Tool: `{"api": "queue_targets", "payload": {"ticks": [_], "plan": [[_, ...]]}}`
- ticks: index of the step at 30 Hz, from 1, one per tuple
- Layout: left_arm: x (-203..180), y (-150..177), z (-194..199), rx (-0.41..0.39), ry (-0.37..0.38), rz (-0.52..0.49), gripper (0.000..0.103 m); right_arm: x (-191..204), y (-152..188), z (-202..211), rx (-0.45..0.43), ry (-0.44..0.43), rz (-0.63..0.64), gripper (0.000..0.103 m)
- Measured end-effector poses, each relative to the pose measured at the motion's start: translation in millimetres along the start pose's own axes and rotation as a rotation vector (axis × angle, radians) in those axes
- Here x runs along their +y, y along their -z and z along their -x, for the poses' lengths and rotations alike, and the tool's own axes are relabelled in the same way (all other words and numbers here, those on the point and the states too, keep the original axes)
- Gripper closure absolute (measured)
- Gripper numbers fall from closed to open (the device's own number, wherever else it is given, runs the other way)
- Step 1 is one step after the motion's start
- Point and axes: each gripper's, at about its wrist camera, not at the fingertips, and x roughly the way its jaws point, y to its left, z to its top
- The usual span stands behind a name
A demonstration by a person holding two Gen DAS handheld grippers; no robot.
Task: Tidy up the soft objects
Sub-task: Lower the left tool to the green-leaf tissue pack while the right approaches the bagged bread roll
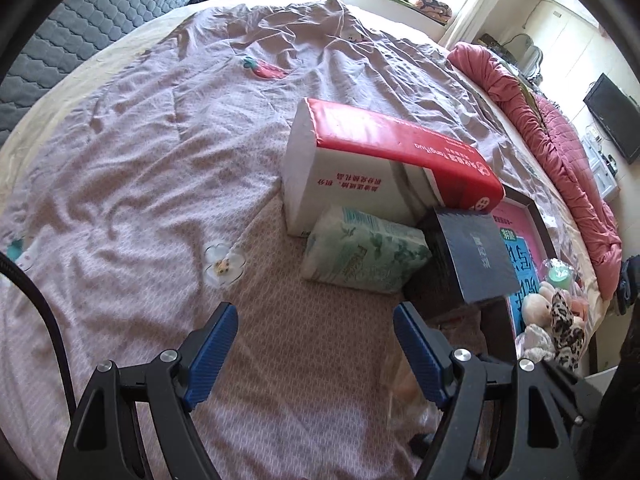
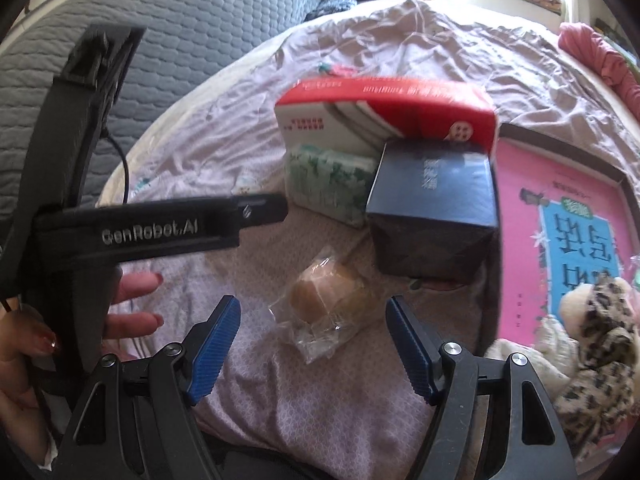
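Left gripper: the left gripper (image 1: 314,322) stands wide with nothing between its blue pads, low centre of the left wrist view, over bare bed sheet (image 1: 140,168).
Right gripper: the right gripper (image 2: 312,316) is also wide and empty; the wrapped bun (image 2: 330,294) lies just ahead of the gap, centre of the right wrist view.
Soft things: the green tissue pack (image 1: 366,256) sits centre-right, touching the tall red-and-white tissue pack (image 1: 360,164) behind it; the leopard plush toy (image 2: 592,344) lies at lower right on the pink picture book (image 2: 560,216).
Hard neighbour: a dark box (image 2: 434,208) stands just right of the green pack and just beyond the bun.
Step, as I judge it: both grippers seem to be approaching, the right one likely for the bun.
Risk, crushing: the bun is soft in loose clear wrap; a hard close could squash it, or the pads could catch only film and let it slip.
Risk, knocking: the tall pack leans over the dark box; a nudge to either may topple it.
Risk, collision: the left gripper's body fills the left of the right wrist view, so the two could clash.
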Motion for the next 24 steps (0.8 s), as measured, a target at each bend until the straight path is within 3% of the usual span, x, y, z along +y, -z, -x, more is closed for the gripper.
{"api": "queue_targets", "payload": {"ticks": [8,24], "plan": [[10.0,-15.2,-15.4,-0.005,0.099,0.074,0.023,5.5,-1.4,-22.4,0.027,0.028,0.046,0.027],[20.4,-34.0,-45.9,0.050,0.185,0.239,0.023,3.8,-4.2,-41.6,0.064,0.088,0.084,0.026]]}}
